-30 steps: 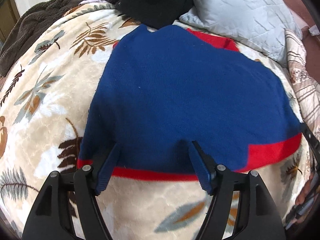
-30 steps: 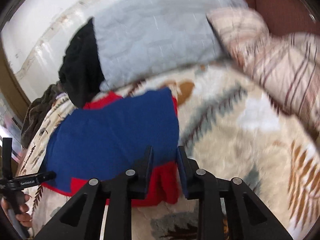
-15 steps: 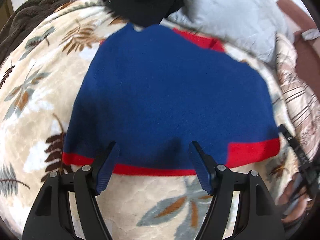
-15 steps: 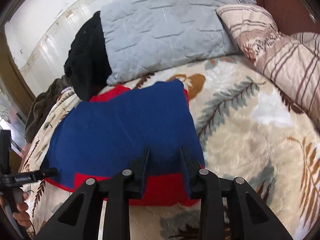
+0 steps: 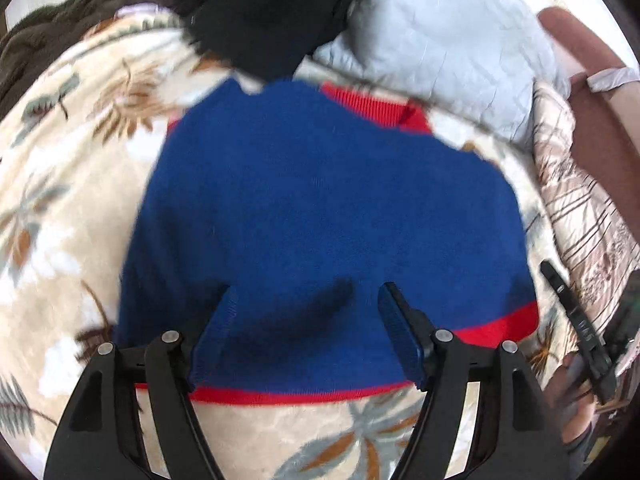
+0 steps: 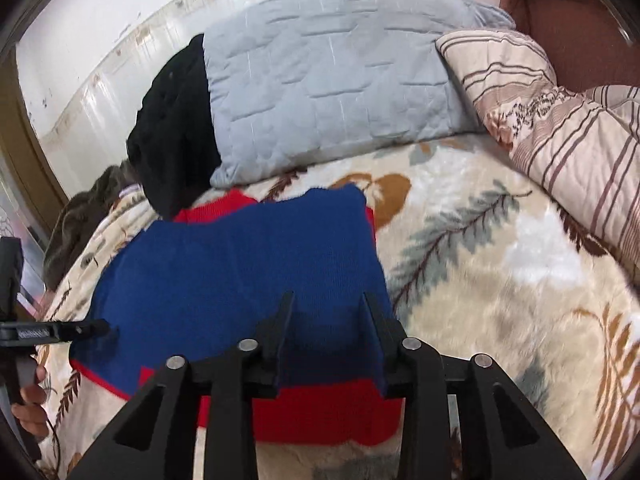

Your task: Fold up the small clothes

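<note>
The sweater (image 5: 328, 208), blue with red trim, lies flat on the leaf-print blanket (image 5: 72, 184). Its red-edged hem is the near edge in both views and its red collar (image 5: 376, 108) points away, toward the grey pillow (image 5: 440, 40) and the black garment (image 5: 260, 12) beside it. In the left wrist view the hem runs across the picture, so the sweater's length runs from the hem away to the collar.

The left gripper (image 5: 306, 300) stands wide open over the hem, a finger on each side of a stretch of blue cloth; whether the pads rest on the cloth or sit just above it cannot be told, and nothing is pinched. The right gripper (image 6: 326, 300) is partly open, its jaws having just been opening, at the sweater's near right corner, above the blue cloth and the broad red band (image 6: 320, 416); the cloth lies flat between the fingers and is not clamped.

In the right wrist view the left tool's finger at the left edge bears small white lettering, too small to read. A striped quilt (image 6: 560, 120) lies to the right, well apart from the sweater.
</note>
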`<state>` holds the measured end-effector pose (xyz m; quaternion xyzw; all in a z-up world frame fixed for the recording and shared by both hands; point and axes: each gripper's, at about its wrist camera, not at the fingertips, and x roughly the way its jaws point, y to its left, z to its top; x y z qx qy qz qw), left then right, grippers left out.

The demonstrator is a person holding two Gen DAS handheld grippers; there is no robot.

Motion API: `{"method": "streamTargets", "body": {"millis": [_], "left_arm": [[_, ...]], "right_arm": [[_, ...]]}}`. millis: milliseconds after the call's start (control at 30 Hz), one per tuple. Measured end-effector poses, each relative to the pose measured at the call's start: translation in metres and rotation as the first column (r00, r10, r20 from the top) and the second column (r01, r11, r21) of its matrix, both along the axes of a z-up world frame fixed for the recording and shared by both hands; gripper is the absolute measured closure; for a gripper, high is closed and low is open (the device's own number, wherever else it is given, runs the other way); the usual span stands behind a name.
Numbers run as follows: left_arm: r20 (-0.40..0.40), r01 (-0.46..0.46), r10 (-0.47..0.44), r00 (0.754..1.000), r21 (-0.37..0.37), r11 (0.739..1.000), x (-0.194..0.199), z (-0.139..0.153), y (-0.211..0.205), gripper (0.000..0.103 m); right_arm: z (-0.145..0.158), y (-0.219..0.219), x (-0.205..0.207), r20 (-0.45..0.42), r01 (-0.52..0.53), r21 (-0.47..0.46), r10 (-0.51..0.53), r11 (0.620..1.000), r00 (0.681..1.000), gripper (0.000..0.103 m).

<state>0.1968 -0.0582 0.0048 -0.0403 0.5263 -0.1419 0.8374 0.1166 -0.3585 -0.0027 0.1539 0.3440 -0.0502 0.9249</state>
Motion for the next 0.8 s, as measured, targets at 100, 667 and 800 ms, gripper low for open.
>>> {"method": "streamTargets", "body": {"millis": [100,667,800], "left_arm": [[-0.010,-0.022,0.022,1.000,0.040,0.999,0.023,-0.006,0.000,0.030],[0.012,-0.085,0.084,0.996,0.163,0.983,0.061,-0.032,-0.005,0.028],[0.053,-0.061,0.051,0.997,0.210,0.976,0.054,-0.033,-0.013,0.026]], "right_arm": [[-0.026,-0.006,0.013,-0.132,0.023,0.044,-0.017,0.999,0.991,0.061],[-0.035,-0.036,0.088,-0.193,0.153,0.144,-0.124,0.978,0.973,0.060],[-0.021,-0.038,0.082,-0.143,0.177,0.115,-0.160,0.977,0.977,0.058]]}}
